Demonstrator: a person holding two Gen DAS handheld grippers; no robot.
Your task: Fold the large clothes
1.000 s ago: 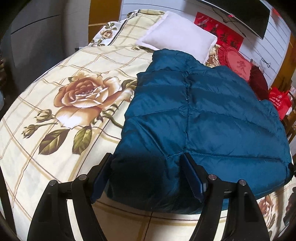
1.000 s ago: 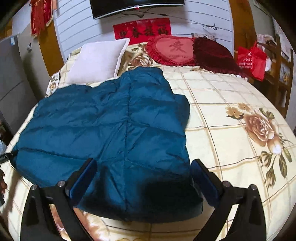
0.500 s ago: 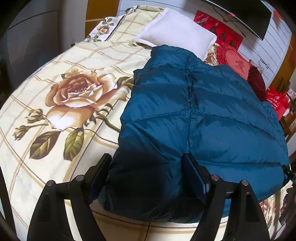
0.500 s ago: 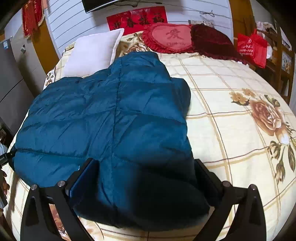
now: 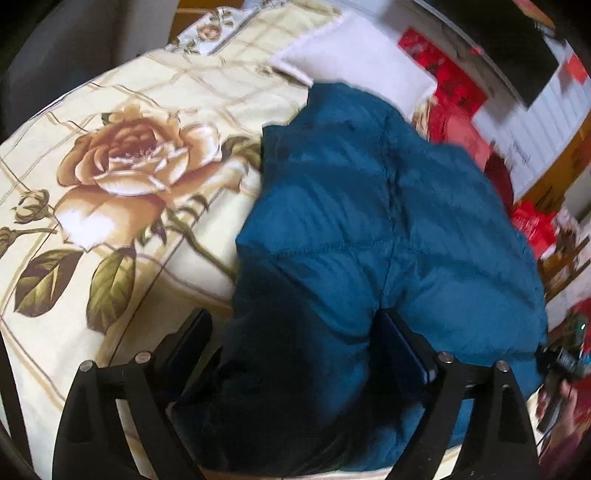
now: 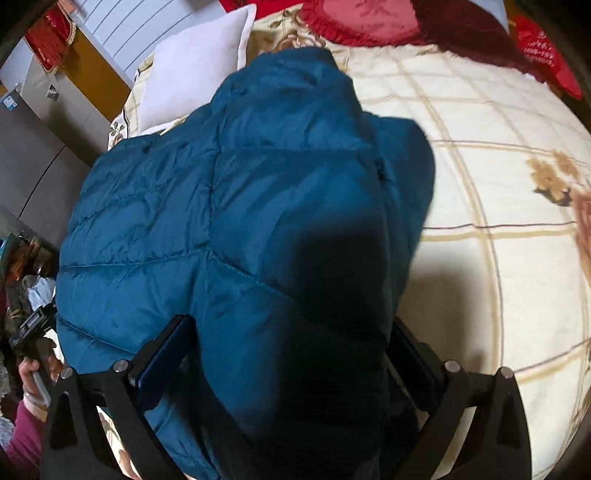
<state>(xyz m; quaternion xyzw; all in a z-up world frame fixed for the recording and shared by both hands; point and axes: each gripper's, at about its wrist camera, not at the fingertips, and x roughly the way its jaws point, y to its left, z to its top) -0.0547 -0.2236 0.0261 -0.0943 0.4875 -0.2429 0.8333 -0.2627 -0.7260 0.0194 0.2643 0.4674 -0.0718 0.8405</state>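
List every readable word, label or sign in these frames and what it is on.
Nothing reads clearly.
Red wall poster: dark characters, motion-blurred.
Red heart cushion: embroidered character, cut off by the frame edge.
Red bag: white print, too small to read.

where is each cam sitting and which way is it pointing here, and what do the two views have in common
Left wrist: sits on the left gripper, looking forward over the near hem of the puffy teal quilted jacket toward the white pillow; its two black fingers show, plus the person's other hand at the right edge.
Right wrist: sits on the right gripper, looking over the same hem toward the headboard; its fingers show, and a hand in a maroon sleeve at lower left.
Shared: the jacket, the pillow and the rose-print cream bedspread.
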